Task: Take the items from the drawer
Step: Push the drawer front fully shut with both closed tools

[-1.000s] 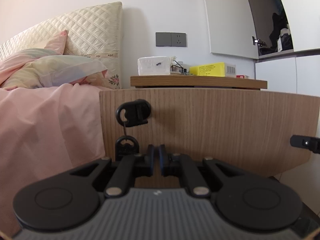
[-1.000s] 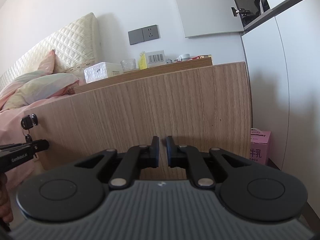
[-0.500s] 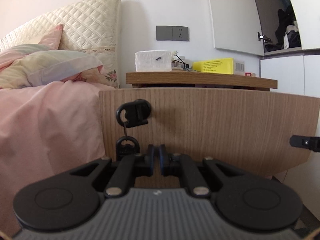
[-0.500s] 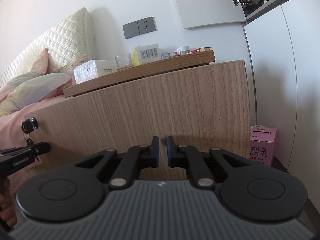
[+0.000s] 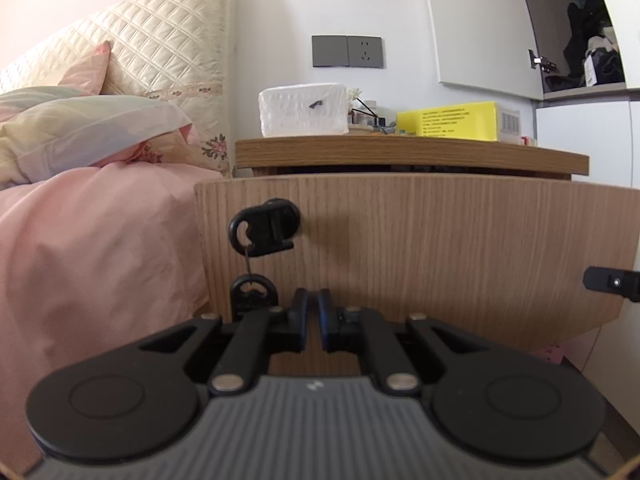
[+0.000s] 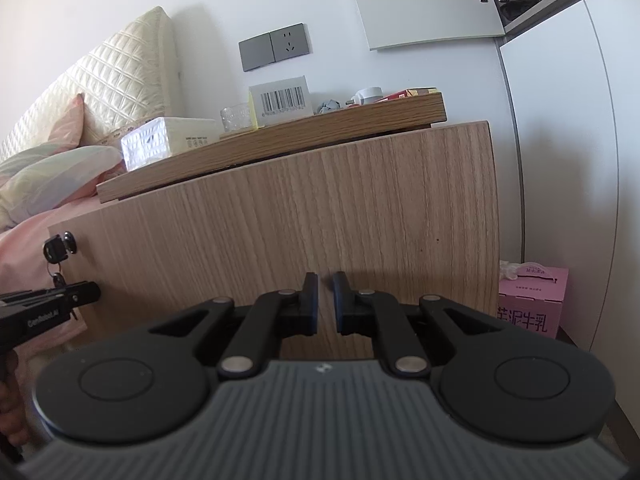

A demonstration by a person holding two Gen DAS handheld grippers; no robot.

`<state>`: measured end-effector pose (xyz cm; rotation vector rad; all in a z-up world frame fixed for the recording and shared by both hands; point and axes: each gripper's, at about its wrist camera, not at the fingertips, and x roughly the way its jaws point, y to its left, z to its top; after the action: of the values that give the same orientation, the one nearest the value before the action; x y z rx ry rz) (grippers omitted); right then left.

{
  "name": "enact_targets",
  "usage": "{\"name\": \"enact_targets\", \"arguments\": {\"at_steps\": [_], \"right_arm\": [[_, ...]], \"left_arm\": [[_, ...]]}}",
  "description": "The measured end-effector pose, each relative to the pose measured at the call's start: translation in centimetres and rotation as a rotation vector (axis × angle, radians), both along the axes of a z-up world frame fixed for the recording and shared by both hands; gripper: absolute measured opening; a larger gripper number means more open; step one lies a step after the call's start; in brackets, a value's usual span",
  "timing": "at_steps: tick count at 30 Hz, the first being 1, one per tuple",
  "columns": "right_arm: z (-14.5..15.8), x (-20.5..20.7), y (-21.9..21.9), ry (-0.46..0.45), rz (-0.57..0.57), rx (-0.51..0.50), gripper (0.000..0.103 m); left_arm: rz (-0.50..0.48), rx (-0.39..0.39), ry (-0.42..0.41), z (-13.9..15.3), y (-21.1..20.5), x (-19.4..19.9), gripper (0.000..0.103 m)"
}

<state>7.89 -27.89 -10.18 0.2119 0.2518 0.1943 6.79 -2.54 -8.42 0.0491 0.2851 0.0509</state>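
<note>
facing a wooden drawer front [image 5: 420, 248] below the nightstand top [image 5: 408, 158], pulled slightly forward of it; contents hidden. left gripper [image 5: 313, 320]: fingers nearly together, grasping nothing, low before the panel beside a key [image 5: 264, 226] in its lock. right gripper [image 6: 325, 307]: likewise clenched, empty, near the panel's right half.

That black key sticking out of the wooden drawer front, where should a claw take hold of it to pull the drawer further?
Probably the flat black key head, standing proud of the light wooden drawer front near its bed-side edge. Come straight at the front, fingers closing on its two flat faces, above the dangling second key. The left claw sits lower, nearly shut.
</note>
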Motion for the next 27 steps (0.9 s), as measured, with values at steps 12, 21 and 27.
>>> {"name": "enact_targets", "arguments": {"at_steps": [12,21,27], "right_arm": [[-0.4,4.0,0.0,-0.022,0.004,-0.006,0.009],[-0.1,7.3,0.0,-0.006,0.026,-0.029,0.009],[-0.5,8.7,0.2,-0.024,0.022,-0.045,0.009]], "left_arm": [[0.001,0.02,-0.007,-0.2,-0.2,4.4,0.008],[-0.006,0.006,-0.026,-0.7,-0.1,7.6,0.013],[-0.015,0.011,-0.008,-1.4,-0.1,9.3,0.014]]}}
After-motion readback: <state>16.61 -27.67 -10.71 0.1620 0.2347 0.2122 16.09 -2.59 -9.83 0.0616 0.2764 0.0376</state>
